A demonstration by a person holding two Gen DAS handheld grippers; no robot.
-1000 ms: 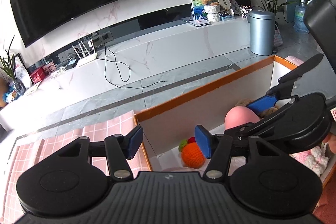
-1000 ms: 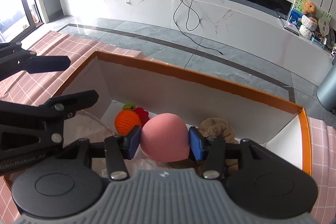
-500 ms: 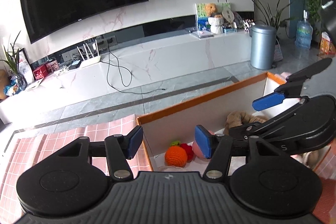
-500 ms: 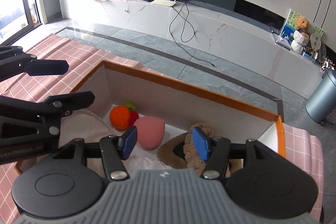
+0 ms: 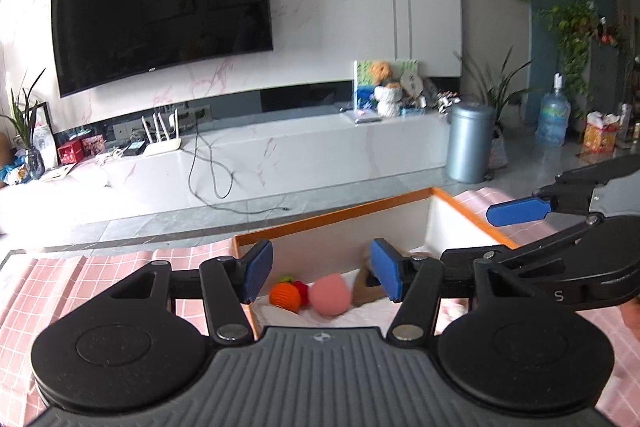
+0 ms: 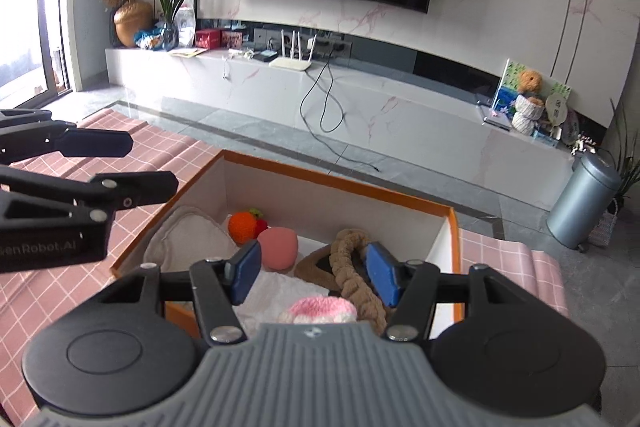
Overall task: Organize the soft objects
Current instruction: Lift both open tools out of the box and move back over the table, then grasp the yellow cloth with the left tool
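An orange-rimmed white box [image 6: 336, 183] holds soft things: a pink egg-shaped sponge [image 6: 277, 243], an orange crocheted fruit [image 6: 242, 225], a brown plush headband [image 6: 352, 267], a white cloth [image 6: 192, 239] and a pink-and-white knitted piece [image 6: 318, 309]. My right gripper [image 6: 312, 273] is open and empty above the box's near side. My left gripper [image 5: 320, 275] is open and empty above the box's left corner; the sponge [image 5: 330, 294] and the orange fruit [image 5: 285, 298] show between its jaws, lower down in the box.
The box sits on a pink checked tablecloth [image 6: 132, 227]. Beyond it are a grey tiled floor, a white TV bench [image 6: 360, 99] with a router and cable, and a grey bin [image 6: 582, 205] at the right.
My right gripper opened and let go of the pink sponge, which now lies in the box by the orange fruit. Both grippers rose and pulled back from the box.
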